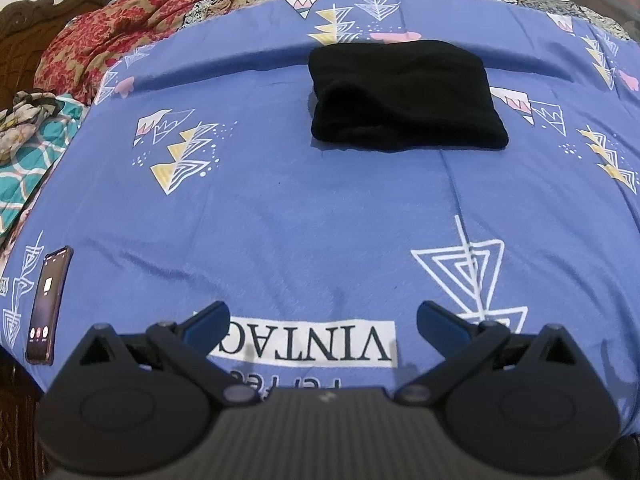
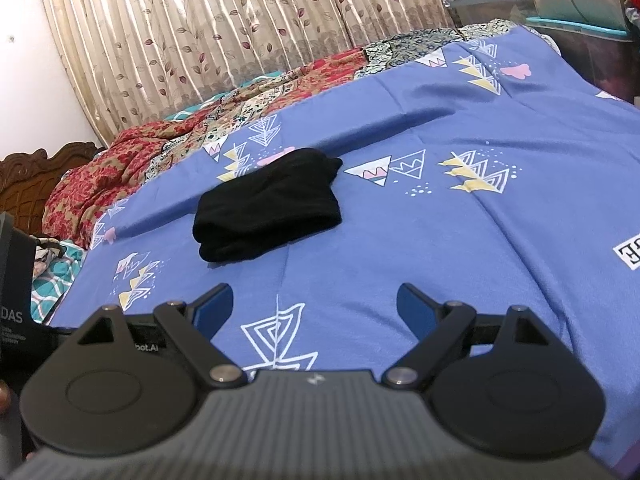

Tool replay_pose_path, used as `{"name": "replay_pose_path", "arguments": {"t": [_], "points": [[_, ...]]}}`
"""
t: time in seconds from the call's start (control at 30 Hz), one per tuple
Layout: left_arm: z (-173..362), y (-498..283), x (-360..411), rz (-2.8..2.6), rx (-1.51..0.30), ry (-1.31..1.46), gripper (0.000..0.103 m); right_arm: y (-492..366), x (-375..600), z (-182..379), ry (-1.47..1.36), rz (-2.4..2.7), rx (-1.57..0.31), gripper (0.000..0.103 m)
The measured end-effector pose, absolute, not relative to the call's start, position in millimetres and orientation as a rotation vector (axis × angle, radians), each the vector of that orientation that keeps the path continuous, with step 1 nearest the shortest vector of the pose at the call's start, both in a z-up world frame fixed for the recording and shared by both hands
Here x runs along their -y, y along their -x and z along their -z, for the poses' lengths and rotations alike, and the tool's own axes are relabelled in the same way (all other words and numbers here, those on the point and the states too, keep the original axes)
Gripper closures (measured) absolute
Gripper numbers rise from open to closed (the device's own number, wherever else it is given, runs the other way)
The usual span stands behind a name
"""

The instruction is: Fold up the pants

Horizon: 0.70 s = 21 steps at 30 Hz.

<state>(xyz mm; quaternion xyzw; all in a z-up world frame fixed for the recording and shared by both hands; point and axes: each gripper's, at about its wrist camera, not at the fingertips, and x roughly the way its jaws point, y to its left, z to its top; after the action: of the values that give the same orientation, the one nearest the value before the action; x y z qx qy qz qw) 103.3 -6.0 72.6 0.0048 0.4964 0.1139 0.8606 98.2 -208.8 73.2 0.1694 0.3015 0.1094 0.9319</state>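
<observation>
Already folded, black pants (image 1: pixel 404 98) upper centre on blue bedsheet (image 1: pixel 280 208); left gripper (image 1: pixel 323 320) and right gripper (image 2: pixel 314 300) wide, empty, bottom of frame.

One folded bundle of black fabric pants (image 1: pixel 404 100) lies ahead of two grippers, both with jaws spread: left gripper (image 1: pixel 323 322), right gripper (image 2: pixel 315 306). One dark slab phone (image 1: pixel 49 304) sits left of the left gripper. One blue patterned bedsheet (image 1: pixel 280 208); perhaps two rumpled red-floral cloths (image 1: pixel 104 44) beyond.

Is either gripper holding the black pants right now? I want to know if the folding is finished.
No: the pants lie folded on the blue bedsheet, clear of the open left gripper and right gripper.
</observation>
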Motion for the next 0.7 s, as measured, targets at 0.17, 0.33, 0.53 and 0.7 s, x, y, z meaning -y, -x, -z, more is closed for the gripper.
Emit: {"name": "replay_pose_path", "arguments": {"t": [0.17,0.33,0.53,0.7], "points": [[-71.5,-103.6,5.4,-0.241,-1.045,-0.011,0.000,-98.7,208.7,-73.0,-0.346,-0.225,-0.619,0.012],[-69.9,-105.1,6.3,-0.237,-1.049,-0.018,0.000,-98.5,208.6,-72.2,-0.346,-0.225,-0.620,0.012],[-66.4,-107.6,5.6,-0.236,-1.060,-0.016,0.000,-100.6,207.3,-70.0,-0.350,-0.222,-0.627,0.012],[-64.7,-109.1,5.1,-0.236,-1.065,-0.015,0.000,-102.1,205.9,-69.0,-0.350,-0.223,-0.631,0.012]]}}
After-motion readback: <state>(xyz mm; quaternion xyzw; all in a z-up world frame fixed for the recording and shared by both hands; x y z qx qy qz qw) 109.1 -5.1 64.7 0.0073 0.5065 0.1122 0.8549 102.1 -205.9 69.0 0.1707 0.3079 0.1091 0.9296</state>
